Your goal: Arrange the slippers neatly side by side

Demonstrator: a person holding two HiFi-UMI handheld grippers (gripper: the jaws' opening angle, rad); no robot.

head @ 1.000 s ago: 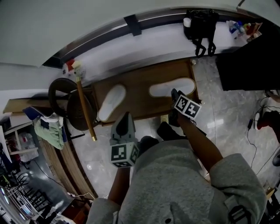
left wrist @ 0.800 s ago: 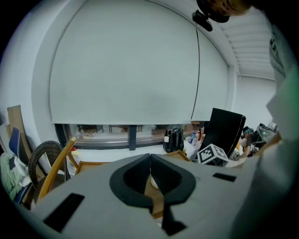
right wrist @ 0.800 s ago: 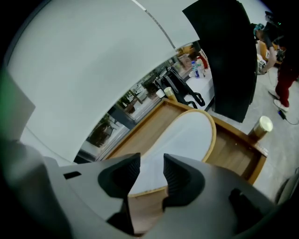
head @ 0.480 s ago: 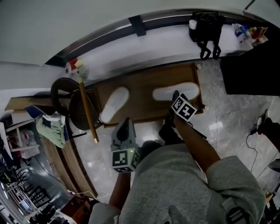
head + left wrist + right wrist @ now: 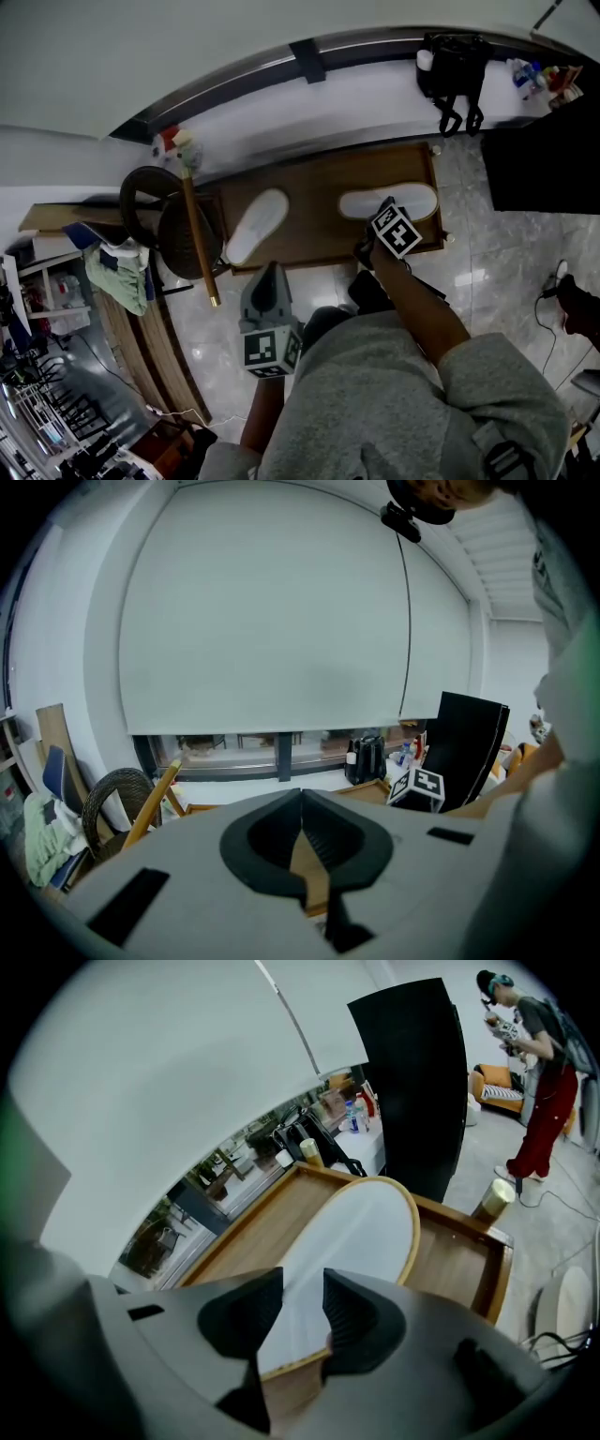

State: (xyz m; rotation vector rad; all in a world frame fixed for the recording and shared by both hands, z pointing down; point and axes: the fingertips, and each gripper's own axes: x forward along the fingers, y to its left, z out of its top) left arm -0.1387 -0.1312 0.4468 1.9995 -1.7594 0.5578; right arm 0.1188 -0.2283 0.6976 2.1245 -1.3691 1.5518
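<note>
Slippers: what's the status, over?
Left gripper shut, empty, off the tray. Right gripper jaws just opened, over right slipper's near end, not pinching it. Left slipper angled, apart on wooden tray. Nothing between them.

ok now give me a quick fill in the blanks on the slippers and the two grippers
The left-hand slipper and right-hand slipper are both ____ in colour.
They lie on a tray made of ____.
The right gripper has its fingers ____ over the right-hand slipper's end.
The left gripper has its fingers ____ on nothing.
Missing: white; wood; open (they have just been opening); shut.
</note>
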